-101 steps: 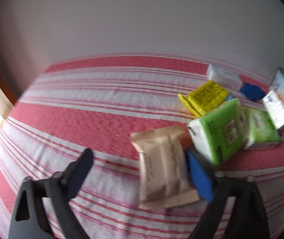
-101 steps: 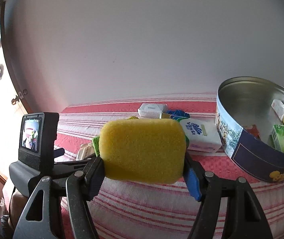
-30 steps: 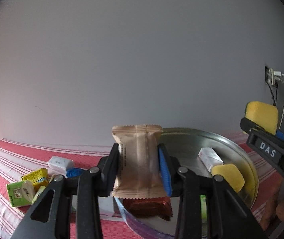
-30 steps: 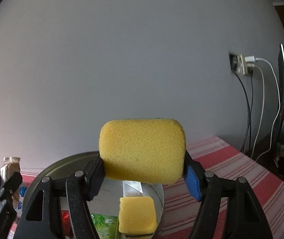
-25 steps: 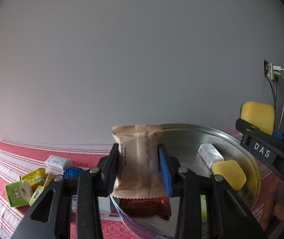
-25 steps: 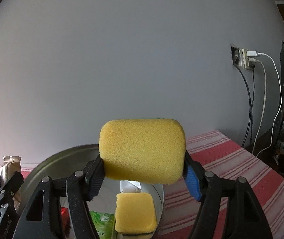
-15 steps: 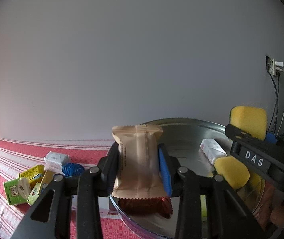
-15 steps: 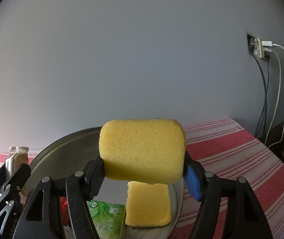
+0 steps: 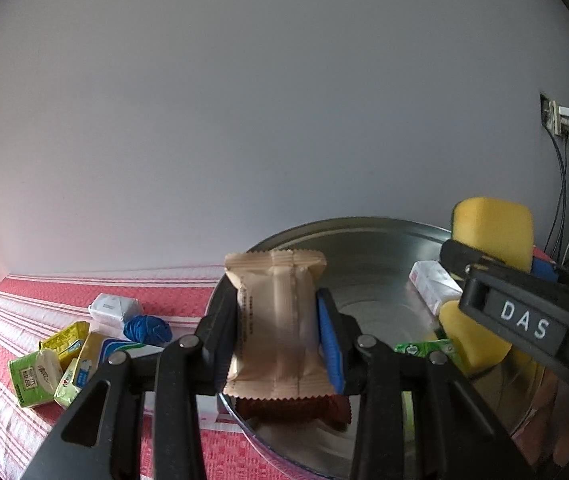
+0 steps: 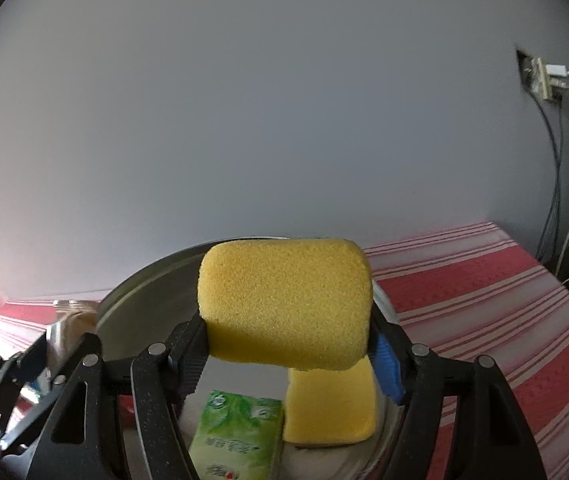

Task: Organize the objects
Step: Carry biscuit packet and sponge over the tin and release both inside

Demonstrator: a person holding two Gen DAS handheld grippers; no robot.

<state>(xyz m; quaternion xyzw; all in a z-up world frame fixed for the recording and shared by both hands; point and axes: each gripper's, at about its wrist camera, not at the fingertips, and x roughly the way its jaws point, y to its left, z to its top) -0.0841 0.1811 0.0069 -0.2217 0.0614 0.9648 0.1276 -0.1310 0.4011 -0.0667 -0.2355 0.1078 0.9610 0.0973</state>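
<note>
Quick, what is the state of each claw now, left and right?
Left claw: closed on the beige packet.
Right claw: closed on the yellow sponge.

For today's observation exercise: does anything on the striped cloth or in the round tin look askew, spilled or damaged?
Only the packets left of the round tin: the yellow packet and green packet lie jumbled at odd angles on the striped cloth. Nothing looks spilled or damaged.
</note>
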